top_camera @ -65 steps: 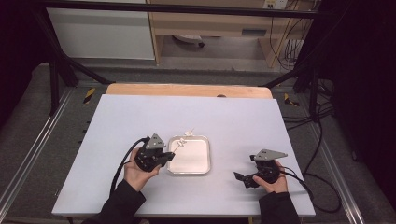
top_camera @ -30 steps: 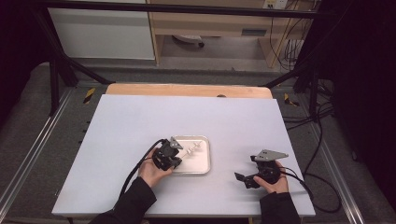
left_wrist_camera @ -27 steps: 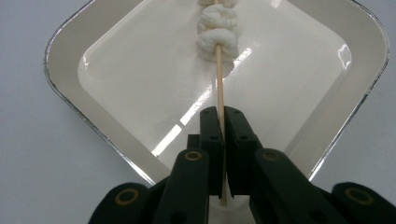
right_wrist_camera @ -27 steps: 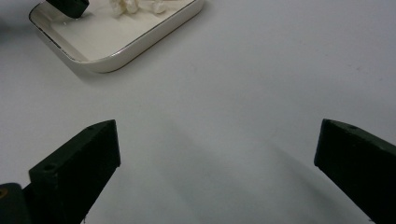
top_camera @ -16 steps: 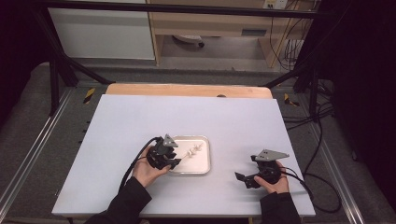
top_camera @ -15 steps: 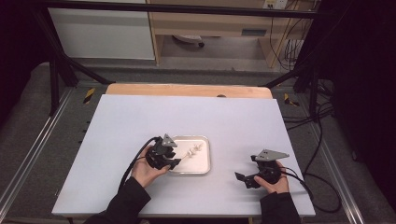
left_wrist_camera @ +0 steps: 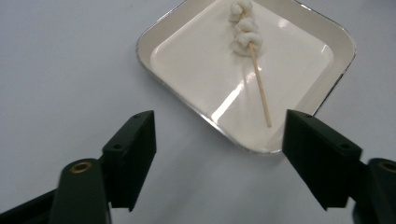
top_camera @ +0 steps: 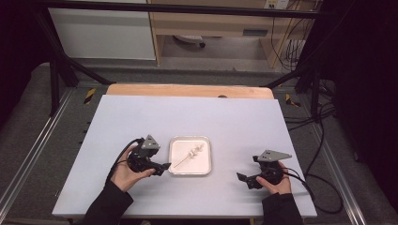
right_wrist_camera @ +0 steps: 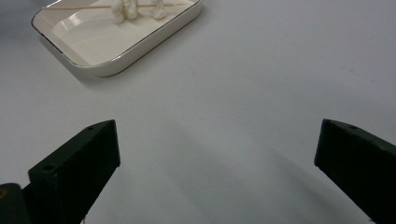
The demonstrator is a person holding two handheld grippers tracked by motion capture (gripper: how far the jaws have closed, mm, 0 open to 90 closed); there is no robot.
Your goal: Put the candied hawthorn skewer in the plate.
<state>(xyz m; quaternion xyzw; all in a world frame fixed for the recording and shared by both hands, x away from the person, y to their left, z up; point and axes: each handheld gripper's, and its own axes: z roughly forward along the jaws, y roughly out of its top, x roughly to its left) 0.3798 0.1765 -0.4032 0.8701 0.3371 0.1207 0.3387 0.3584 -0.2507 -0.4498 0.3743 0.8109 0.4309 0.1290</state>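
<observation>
Tray: a square white tray (top_camera: 189,155) with a thin metallic rim sits on the table (top_camera: 234,122), well in from every table edge.
Skewer: a wooden skewer (left_wrist_camera: 258,86) with white lumps on one end lies flat inside the tray, slantwise – bare stick end toward the tray's near-left corner, lumps toward its far side.
Left gripper: the left gripper (top_camera: 162,168) is just beside the tray's left edge, tips close to the near-left corner; its jaws have just been opening and stand wide apart with nothing between them – in the left gripper view (left_wrist_camera: 219,154) the tray's near corner and the stick end lie ahead of the gap.
Right gripper: the right gripper (top_camera: 245,179) rests on the table well to the right of the tray, jaws spread wide and holding nothing; in the right gripper view (right_wrist_camera: 217,168) bare table lies between them, the tray far ahead at upper left.
Open room: bare table on all sides of the tray, widest beyond its far edge and between its right edge and the right gripper.
</observation>
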